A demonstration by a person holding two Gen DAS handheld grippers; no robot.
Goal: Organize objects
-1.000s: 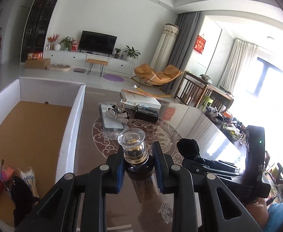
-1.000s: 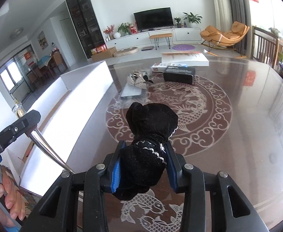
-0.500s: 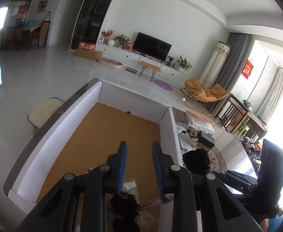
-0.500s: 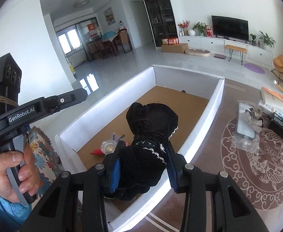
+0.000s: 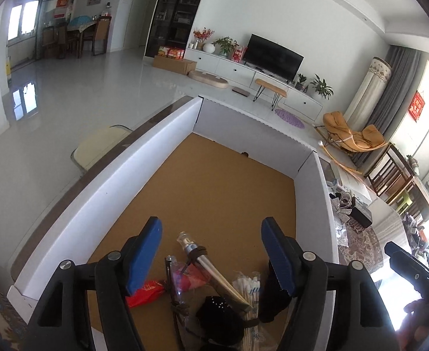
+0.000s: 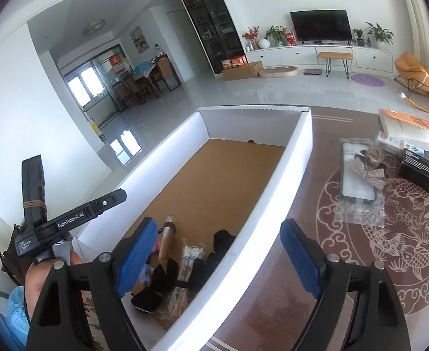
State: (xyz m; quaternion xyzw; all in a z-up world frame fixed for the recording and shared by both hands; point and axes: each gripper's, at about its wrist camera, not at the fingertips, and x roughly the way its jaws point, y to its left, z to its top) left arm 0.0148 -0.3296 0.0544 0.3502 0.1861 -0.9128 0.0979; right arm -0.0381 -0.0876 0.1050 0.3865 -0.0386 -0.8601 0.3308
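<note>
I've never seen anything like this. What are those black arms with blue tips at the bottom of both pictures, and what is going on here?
No robot here: a person holds a handheld gripping tool in each hand, each with a wide-angle camera looking along its two blue-padded fingers. One picture looks out from the left tool, the other from the right tool, which also shows the left one from the side. Both tools are opening and hold nothing. Below them is a white box with a brown floor, on a patterned table. In the box lie a bottle, a pack of cotton swabs, a black sock and a red packet. On the table remain a black carton, a silver bow and books.
</note>
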